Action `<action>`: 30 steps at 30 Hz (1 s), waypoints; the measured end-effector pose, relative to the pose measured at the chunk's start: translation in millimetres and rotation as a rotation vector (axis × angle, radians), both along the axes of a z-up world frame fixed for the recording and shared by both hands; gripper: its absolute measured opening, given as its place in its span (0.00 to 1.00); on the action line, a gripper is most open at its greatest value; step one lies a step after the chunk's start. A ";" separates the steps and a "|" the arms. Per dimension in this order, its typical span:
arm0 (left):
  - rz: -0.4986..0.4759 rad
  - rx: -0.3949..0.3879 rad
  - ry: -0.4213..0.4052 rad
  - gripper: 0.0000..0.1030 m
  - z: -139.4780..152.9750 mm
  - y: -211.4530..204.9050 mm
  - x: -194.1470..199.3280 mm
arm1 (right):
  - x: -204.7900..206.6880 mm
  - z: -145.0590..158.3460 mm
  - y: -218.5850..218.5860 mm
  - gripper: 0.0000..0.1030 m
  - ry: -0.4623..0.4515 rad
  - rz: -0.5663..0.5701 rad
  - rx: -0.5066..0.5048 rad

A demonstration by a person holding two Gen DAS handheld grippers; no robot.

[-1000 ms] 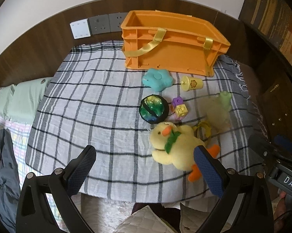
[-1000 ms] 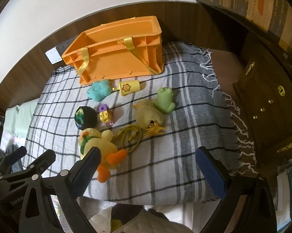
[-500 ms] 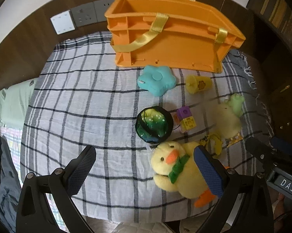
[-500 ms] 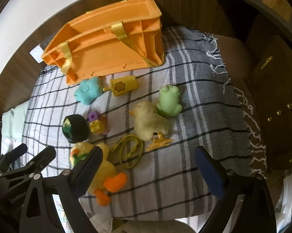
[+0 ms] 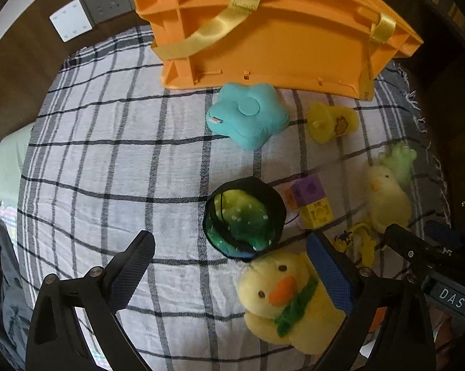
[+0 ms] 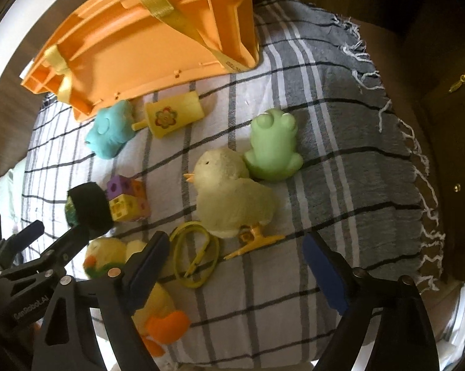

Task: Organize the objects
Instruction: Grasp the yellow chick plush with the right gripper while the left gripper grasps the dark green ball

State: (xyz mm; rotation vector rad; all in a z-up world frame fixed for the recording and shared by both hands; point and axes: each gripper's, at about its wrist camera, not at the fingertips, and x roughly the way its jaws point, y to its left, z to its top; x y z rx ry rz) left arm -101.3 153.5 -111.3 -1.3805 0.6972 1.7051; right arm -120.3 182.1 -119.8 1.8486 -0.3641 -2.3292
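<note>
Right wrist — chick (image 6: 229, 198) beyond hand-held gripper (image 6: 237, 258)

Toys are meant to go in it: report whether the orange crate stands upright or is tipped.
Tipped. The orange crate lies on its side on the checked blanket; its ribbed underside faces the toys, and its opening is out of view.

A grey and white checked cloth with black lines (image 5: 115, 160) covers the surface, and its white fringe (image 6: 418, 167) hangs at one edge. Behind it stands a dark brown wooden wall panel (image 5: 22, 71), with a white wall above. On the panel sit a white square switch plate (image 5: 71, 23) and, just beside it, a grey socket plate (image 5: 108, 4). A dark wooden cabinet with small brass knobs (image 6: 461, 154) stands near the fringe. The light is soft daylight.
</note>
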 end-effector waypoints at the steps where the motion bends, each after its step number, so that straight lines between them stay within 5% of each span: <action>1: -0.004 -0.004 -0.001 0.96 -1.9 1.6 -0.5 | -1.1 -1.5 -0.5 0.85 -0.004 0.002 0.000; 23: -0.065 -0.064 -0.034 0.87 -31.8 19.4 -12.9 | -31.5 -35.1 -9.0 0.74 -0.067 0.035 0.011; 30: -0.078 -0.069 -0.052 0.74 -41.9 29.8 -11.2 | -37.5 -39.0 -6.8 0.66 -0.065 0.031 0.012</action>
